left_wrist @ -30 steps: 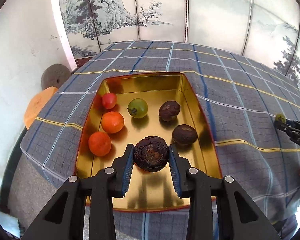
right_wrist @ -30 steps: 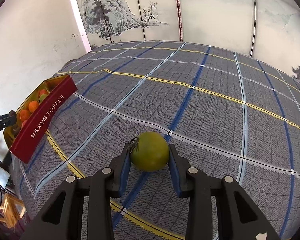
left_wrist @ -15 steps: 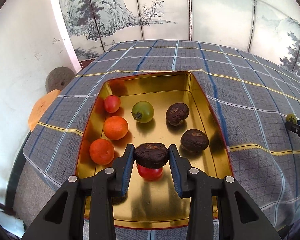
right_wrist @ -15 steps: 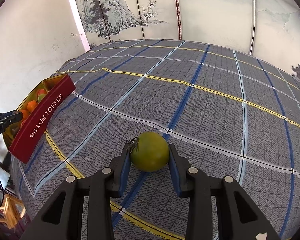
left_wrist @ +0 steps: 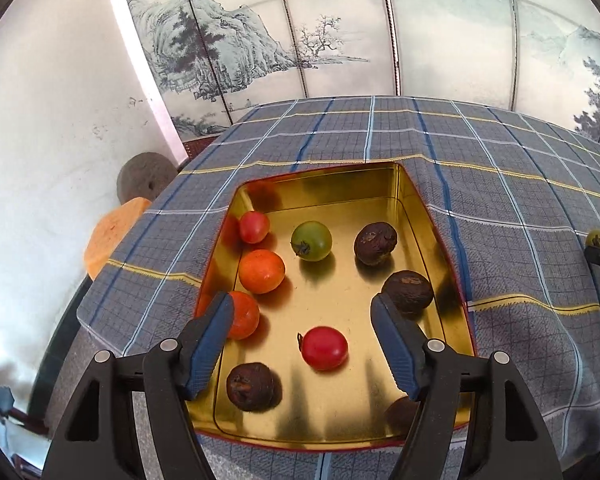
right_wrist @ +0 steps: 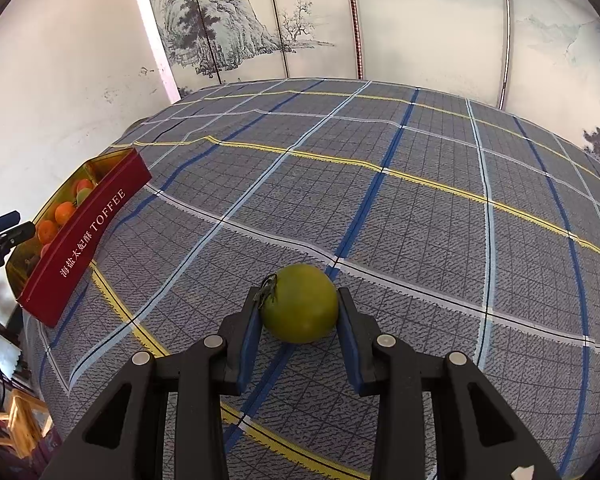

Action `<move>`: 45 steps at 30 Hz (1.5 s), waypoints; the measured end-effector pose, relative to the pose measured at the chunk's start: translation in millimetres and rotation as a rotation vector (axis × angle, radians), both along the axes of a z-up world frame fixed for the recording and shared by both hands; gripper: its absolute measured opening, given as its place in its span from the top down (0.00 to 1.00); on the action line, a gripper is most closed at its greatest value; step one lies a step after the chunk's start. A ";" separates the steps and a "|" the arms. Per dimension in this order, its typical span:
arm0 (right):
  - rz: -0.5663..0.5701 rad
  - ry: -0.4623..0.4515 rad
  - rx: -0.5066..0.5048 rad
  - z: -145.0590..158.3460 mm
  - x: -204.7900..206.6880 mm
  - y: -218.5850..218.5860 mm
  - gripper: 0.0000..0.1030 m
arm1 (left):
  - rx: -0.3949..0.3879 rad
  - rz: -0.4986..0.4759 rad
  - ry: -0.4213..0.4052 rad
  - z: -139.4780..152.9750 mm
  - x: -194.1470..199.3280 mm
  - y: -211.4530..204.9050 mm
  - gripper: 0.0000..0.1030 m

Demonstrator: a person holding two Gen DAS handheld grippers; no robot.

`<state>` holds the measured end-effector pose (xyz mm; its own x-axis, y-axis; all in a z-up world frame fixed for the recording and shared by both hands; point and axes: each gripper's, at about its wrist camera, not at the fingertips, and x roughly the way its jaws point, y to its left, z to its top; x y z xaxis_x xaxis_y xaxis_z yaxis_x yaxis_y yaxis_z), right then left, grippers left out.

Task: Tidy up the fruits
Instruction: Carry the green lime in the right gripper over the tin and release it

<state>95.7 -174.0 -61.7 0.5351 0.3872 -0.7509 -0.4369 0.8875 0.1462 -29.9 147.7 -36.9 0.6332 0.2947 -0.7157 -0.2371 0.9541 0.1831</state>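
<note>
Plaid tablecloth (right_wrist: 420, 220), green tomato (right_wrist: 300, 304) between hand-held gripper (right_wrist: 300, 320) fingers

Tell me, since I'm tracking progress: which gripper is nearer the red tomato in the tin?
Left. The left gripper hovers open right over the red tomato; the right gripper is across the table.

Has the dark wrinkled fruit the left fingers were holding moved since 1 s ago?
Yes. The left gripper has opened and the dark wrinkled fruit now lies on the gold tin floor near its front-left corner, beside the red tomato.
</note>
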 end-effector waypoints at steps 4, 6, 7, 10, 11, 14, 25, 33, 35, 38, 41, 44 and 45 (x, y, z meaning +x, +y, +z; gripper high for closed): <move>0.006 -0.001 -0.002 -0.4 -1.2 0.3 0.68 | 0.001 0.024 -0.015 3.2 -9.3 -1.7 0.31; 0.004 0.000 0.003 -0.6 -1.8 0.2 0.68 | -0.005 0.030 -0.020 5.1 -14.2 -1.7 0.31; 0.002 0.002 0.007 -0.6 -2.6 -0.3 0.68 | -0.010 0.032 -0.023 5.6 -16.6 -2.4 0.31; -0.004 0.009 0.025 -0.7 -6.3 -3.0 0.68 | -0.028 0.035 -0.034 8.9 -23.7 -2.8 0.31; -0.006 0.012 0.031 -0.4 -6.9 -4.5 0.68 | -0.036 0.037 -0.040 10.1 -26.4 -2.9 0.31; -0.010 0.017 0.042 0.3 -9.8 -6.6 0.68 | -0.057 0.048 -0.070 15.6 -34.1 -2.0 0.31; 0.001 0.006 0.077 11.5 -25.9 -8.9 0.68 | -0.143 0.064 -0.115 24.6 -50.5 0.8 0.30; 0.046 -0.005 0.089 23.6 -37.2 6.0 0.68 | -0.062 0.069 -0.058 23.2 -52.9 -2.0 0.30; 0.066 -0.010 0.091 28.5 -39.5 13.8 0.68 | -0.070 0.086 -0.064 22.2 -55.3 1.2 0.30; 0.101 -0.021 0.097 38.5 -43.1 28.8 0.68 | -0.101 0.104 -0.067 21.0 -57.4 8.7 0.30; 0.146 -0.039 0.091 49.4 -47.9 47.5 0.68 | -0.102 0.120 -0.074 20.8 -60.1 13.5 0.30; 0.195 -0.048 0.095 58.3 -50.7 69.5 0.68 | -0.101 0.129 -0.077 20.2 -62.4 17.0 0.30; 0.209 -0.050 0.094 60.3 -51.3 76.5 0.68 | -0.097 0.134 -0.082 20.3 -63.7 18.1 0.30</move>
